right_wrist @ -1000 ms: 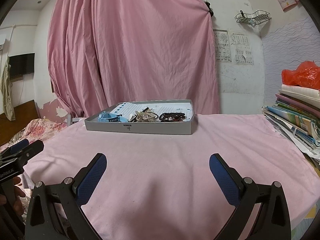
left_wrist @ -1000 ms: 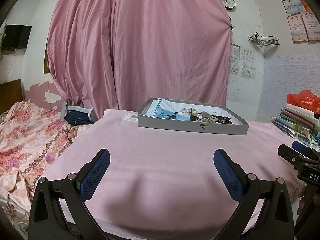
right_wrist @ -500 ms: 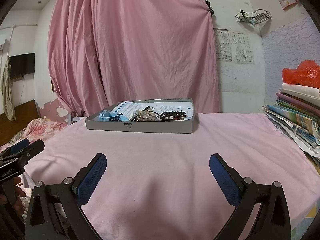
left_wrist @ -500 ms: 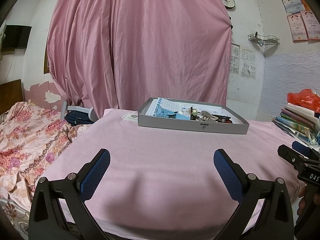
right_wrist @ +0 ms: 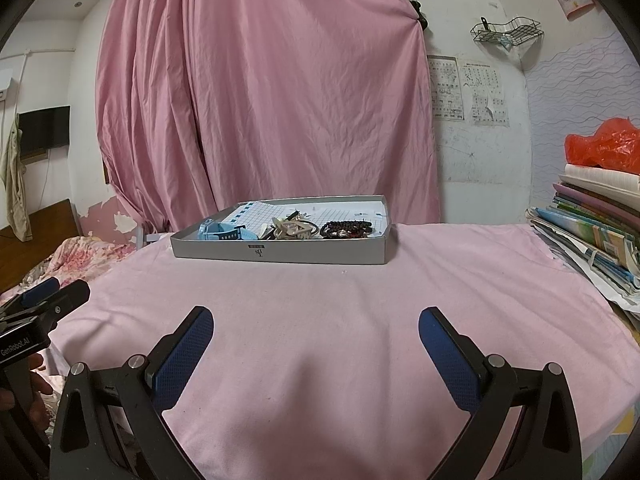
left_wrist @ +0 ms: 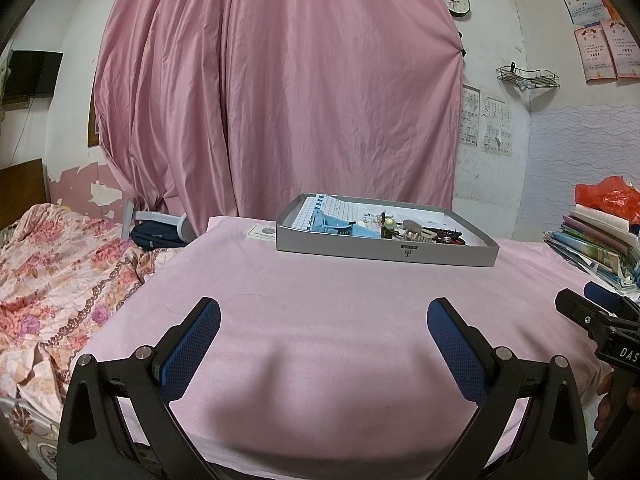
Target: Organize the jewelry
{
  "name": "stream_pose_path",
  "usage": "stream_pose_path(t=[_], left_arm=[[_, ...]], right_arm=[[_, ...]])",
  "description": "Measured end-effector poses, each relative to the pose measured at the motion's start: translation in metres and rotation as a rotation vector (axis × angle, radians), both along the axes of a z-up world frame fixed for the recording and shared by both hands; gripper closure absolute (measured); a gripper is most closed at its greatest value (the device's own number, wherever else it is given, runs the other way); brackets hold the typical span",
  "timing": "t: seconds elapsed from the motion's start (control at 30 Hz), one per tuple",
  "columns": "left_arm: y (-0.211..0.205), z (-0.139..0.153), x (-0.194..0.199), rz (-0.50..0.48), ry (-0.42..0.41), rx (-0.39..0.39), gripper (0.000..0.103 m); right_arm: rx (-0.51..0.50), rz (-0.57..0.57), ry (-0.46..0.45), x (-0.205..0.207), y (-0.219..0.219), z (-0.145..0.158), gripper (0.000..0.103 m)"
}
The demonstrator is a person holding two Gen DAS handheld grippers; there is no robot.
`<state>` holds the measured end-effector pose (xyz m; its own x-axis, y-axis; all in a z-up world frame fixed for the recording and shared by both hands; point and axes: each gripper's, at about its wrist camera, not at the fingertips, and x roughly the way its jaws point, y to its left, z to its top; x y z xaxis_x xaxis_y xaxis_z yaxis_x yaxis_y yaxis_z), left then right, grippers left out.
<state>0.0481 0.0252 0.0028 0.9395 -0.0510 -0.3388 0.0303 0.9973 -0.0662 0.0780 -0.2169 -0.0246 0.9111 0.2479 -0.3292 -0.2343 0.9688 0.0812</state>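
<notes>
**Both grippers spread wide over pink cloth, jewelry tray far ahead**

Left gripper [left_wrist: 323, 312] hangs low over the near part of the pink tablecloth [left_wrist: 340, 288], its two blue-padded fingers [left_wrist: 192, 348] set wide apart with nothing between them. Right gripper [right_wrist: 316, 320] sits in much the same pose beside it, jaws likewise spread and empty, blue pads [right_wrist: 450, 360] angled outward above bare cloth. Each gripper shows at the edge of the other's view, with part of a person's hand [right_wrist: 38, 382] on the handle.

Toward the far side of the table rests a shallow grey tray [right_wrist: 280, 254], well apart from both grippers. It is lined with blue-and-white grid paper [right_wrist: 344, 210]. The jewelry lies bunched along the tray's near wall: a light blue watch [right_wrist: 222, 232] at the left, a tangle of pale hair clips and metal pieces [right_wrist: 290, 228] in the middle, and a dark beaded bracelet [right_wrist: 348, 228] to the right. From the left wrist view the same cluster is seen, with a small piece carrying a pale bead [left_wrist: 389, 222] standing above the rest; finer detail is too small to tell.

Just left of the tray's far corner a small card [left_wrist: 262, 232] lies flat on the cloth. A stack of books [right_wrist: 592, 224] fills the right edge of the table, topped by a red plastic bag [right_wrist: 604, 144]. Behind everything hangs a large pink curtain [right_wrist: 260, 100]; a bed with a floral cover [left_wrist: 60, 264] stands to the left.
</notes>
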Motion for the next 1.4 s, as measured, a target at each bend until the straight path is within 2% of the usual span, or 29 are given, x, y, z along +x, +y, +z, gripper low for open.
stream_pose_path(t=[1.4], left_arm=[[0.0014,-0.0005,0.0001,-0.001,0.007,0.000,0.002]], right_arm=[[0.001,0.001,0.006,-0.0063,0.0038,-0.0028,0.000]])
